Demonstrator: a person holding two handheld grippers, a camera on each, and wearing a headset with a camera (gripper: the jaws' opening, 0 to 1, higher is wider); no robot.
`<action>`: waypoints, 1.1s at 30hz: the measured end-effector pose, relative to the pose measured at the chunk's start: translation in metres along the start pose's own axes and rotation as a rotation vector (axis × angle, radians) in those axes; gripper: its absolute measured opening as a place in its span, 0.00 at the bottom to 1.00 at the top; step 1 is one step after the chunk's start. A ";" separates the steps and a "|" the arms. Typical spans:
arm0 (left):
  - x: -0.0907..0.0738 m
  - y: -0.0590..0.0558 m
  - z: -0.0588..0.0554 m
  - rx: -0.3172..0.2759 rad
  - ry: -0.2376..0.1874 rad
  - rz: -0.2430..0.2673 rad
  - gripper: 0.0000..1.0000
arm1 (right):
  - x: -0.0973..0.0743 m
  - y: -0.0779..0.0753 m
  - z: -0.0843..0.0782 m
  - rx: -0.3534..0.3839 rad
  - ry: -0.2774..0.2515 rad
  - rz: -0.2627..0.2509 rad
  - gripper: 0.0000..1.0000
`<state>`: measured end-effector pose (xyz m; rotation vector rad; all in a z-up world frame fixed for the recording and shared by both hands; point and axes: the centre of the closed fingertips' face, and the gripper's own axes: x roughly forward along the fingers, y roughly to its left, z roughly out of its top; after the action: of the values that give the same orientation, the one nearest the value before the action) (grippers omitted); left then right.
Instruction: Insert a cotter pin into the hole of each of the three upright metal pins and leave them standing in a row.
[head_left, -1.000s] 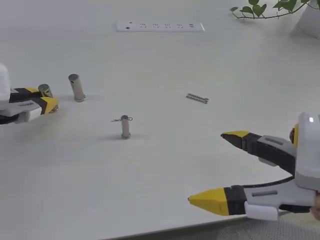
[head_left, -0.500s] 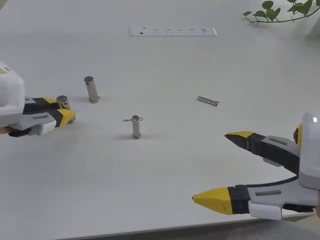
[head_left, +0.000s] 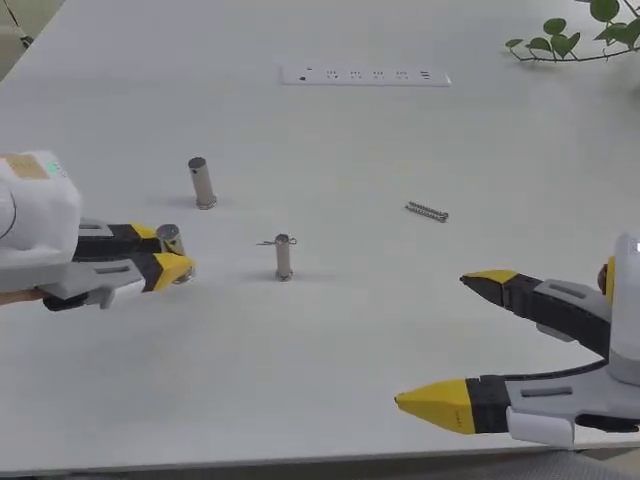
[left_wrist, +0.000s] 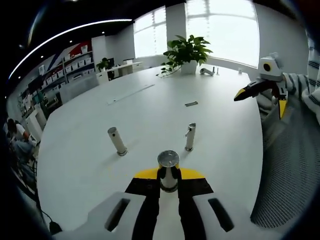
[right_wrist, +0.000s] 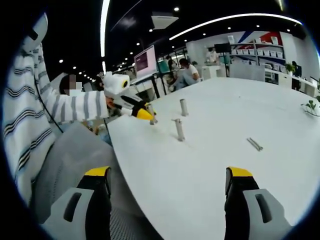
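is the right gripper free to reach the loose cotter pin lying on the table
Probably yes: the right gripper is open and empty, and nothing stands between it and the cotter pin, which lies flat ahead of its fingers.

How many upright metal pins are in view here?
3. The held pin is clamped in the left claw, the bare pin stands beyond it, and the fitted pin stands to their right with a cotter pin through it. None seems hidden.
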<state>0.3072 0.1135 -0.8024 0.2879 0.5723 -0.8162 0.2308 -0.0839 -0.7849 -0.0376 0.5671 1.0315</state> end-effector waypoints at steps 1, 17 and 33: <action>0.000 -0.002 0.000 0.003 0.000 -0.005 0.10 | 0.000 0.001 0.000 -0.001 0.000 0.002 0.96; 0.012 -0.049 0.005 0.026 0.005 -0.090 0.11 | 0.002 0.007 -0.005 -0.010 0.008 0.025 0.95; 0.032 -0.072 0.000 -0.009 0.028 -0.039 0.11 | 0.001 0.009 -0.002 -0.020 -0.009 0.043 0.95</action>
<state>0.2703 0.0469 -0.8226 0.2816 0.6094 -0.8478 0.2228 -0.0789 -0.7853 -0.0385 0.5517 1.0792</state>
